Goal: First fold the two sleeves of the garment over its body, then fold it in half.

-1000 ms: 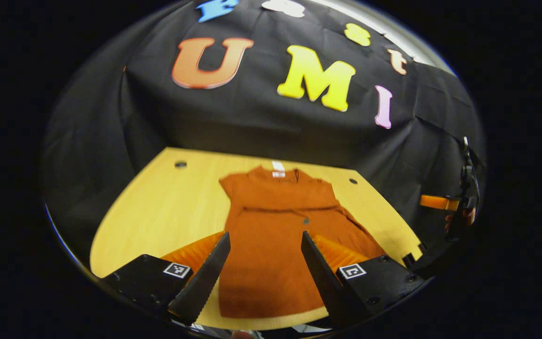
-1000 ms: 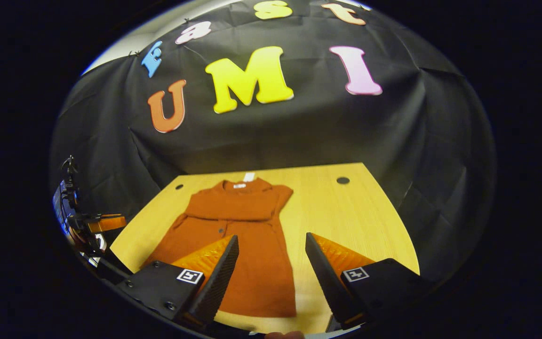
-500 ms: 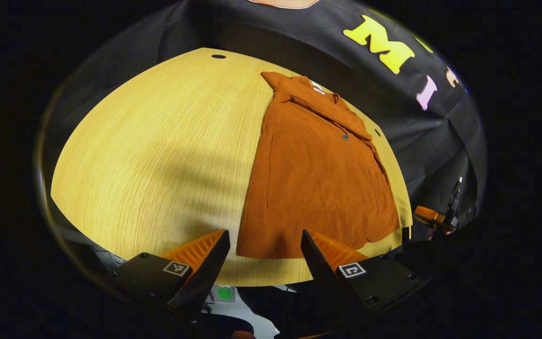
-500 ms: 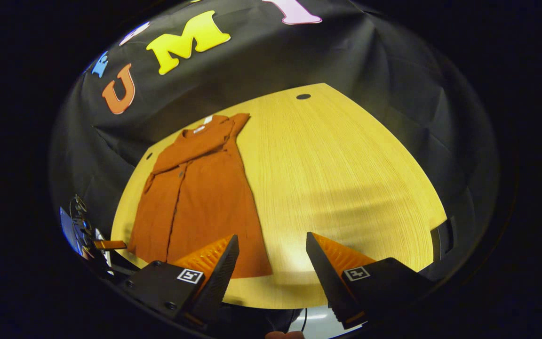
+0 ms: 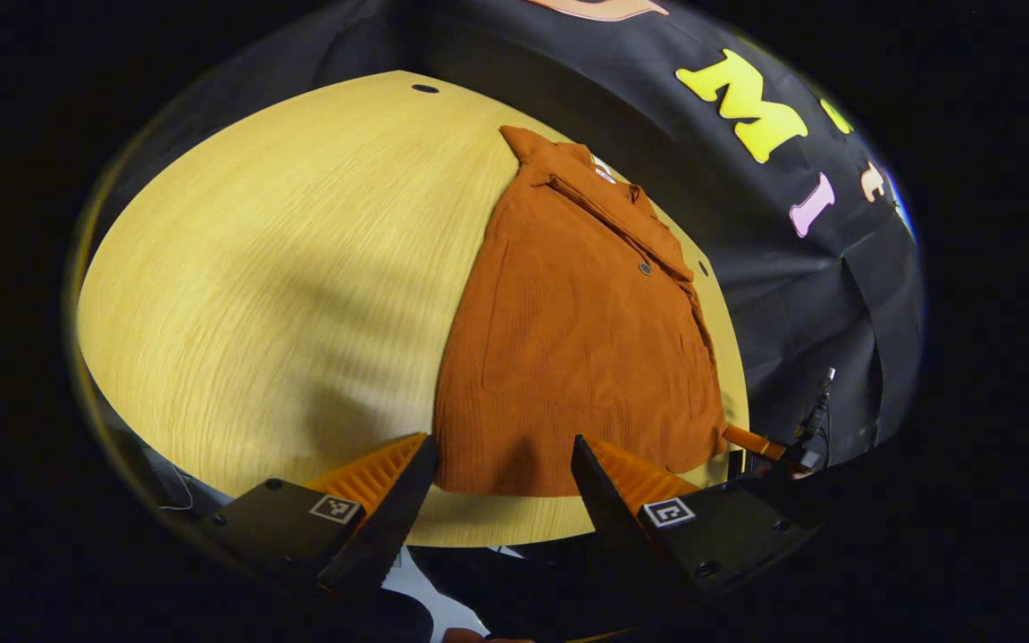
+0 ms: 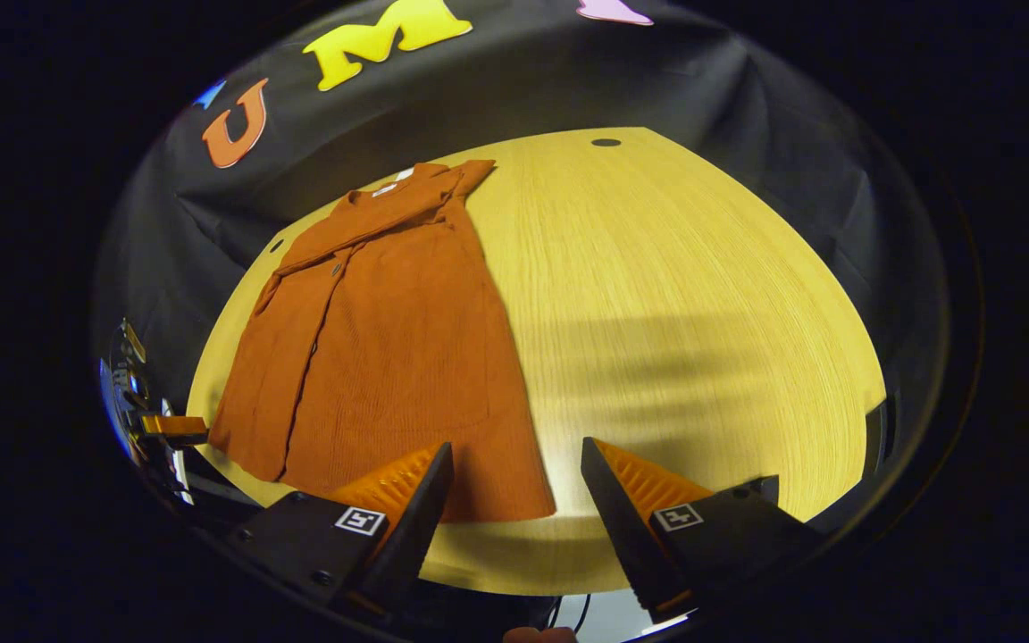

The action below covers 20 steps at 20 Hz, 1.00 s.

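Black cloth walls close the booth behind a pale wooden table (image 5: pixel 255 268), and we see its grain run under a broad soft shadow toward the near edge.

Starting with the left gripper view and going left to right: at 11 o'clock a small dark hole (image 5: pixel 425 88) marks the table's far side. Our left gripper (image 5: pixel 501 482) sits at 6 o'clock with its two fingers spread wide, nothing between them, held above the near edge of the table. Between and beyond the fingers lies the rust-orange garment (image 5: pixel 577 339), flat on the table, its hem nearest us and its collar (image 5: pixel 599 183) pointing toward 1 o'clock. Both sleeves look already laid over the body, giving it a narrow outline; a dark button (image 5: pixel 644 267) shows on the front. At 4 o'clock, past the garment's corner and the table edge, we see part of the other gripper, too small to judge.

In the right gripper view, the other gripper shows at 8 o'clock by the table's edge. The garment (image 6: pixel 389 339) spreads from 7 o'clock up to its collar (image 6: pixel 407 192) near 11 o'clock. Our right gripper (image 6: pixel 514 487) at 6 o'clock also has its fingers spread apart and empty, with the garment's hem corner lying just beyond the left finger. Bare table (image 6: pixel 702 313) runs on toward 3 o'clock, with another hole (image 6: pixel 606 142) at 1 o'clock.
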{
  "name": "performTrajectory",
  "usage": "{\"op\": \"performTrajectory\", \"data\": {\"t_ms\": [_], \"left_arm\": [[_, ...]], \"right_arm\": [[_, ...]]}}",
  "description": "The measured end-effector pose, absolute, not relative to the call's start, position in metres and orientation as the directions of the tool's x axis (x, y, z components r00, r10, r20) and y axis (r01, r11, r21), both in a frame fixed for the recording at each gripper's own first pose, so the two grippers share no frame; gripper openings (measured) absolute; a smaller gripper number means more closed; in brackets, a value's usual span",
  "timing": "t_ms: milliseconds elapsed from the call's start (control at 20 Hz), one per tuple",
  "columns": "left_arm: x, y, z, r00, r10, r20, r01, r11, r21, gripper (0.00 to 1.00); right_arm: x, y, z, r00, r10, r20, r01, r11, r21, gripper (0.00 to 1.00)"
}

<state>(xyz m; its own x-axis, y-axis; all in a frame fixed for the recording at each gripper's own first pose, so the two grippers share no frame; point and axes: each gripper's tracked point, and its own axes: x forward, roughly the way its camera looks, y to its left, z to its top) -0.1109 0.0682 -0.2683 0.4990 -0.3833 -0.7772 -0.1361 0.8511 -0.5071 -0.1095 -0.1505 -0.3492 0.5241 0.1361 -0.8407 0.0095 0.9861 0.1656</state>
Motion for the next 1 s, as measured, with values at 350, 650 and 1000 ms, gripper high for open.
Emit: {"op": "performTrajectory", "data": {"t_ms": [350, 650, 1000], "left_arm": [[-0.099, 0.049, -0.278, 0.495, -0.376, -0.783, -0.158, 0.848, -0.507, 0.69], [-0.113, 0.051, -0.277, 0.451, -0.380, -0.808, -0.118, 0.872, -0.476, 0.08], [-0.131, 0.062, -0.191, 0.504, -0.503, -0.702, -0.017, 0.807, -0.591, 0.04]], "right_arm": [[-0.110, -0.141, -0.356, 0.518, 0.023, -0.855, -0.070, 0.997, -0.015, 0.66], [-0.119, -0.128, -0.351, 0.469, 0.105, -0.877, 0.011, 0.992, 0.125, 0.01], [-0.111, -0.123, -0.258, 0.537, 0.226, -0.813, 0.068, 0.949, 0.309, 0.01]]}}
